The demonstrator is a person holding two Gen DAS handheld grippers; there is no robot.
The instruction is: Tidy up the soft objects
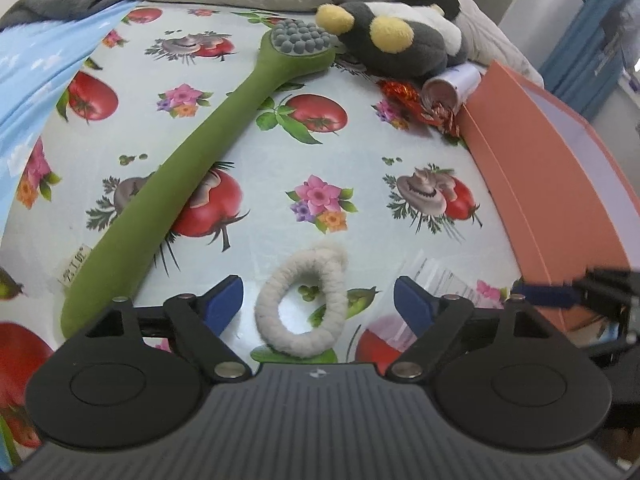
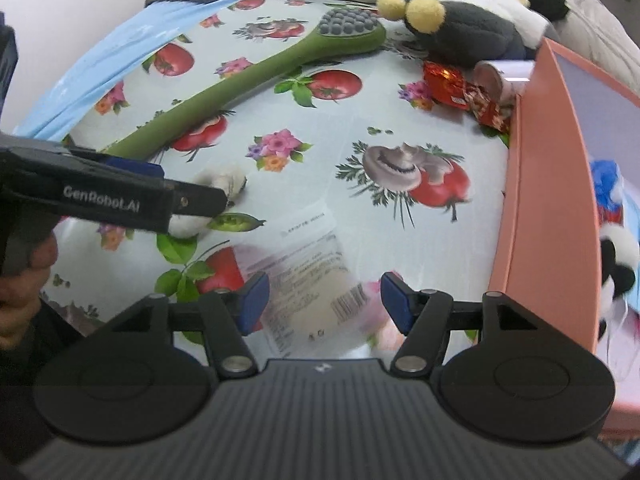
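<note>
Left gripper (image 1: 319,304) fingers stood wide apart, gripping nothing; white rope ring (image 1: 303,300) lay flat on the table (image 1: 260,152) between the blue pads, clear of both. Right gripper (image 2: 324,300) fingers were also parted, over a clear plastic packet (image 2: 308,280) lying on the table, not pinched. Green long-handled brush (image 1: 192,168) lay diagonally behind. Plush toy (image 1: 396,40) sat at the far edge. Orange box (image 2: 548,200) stood right.
</note>
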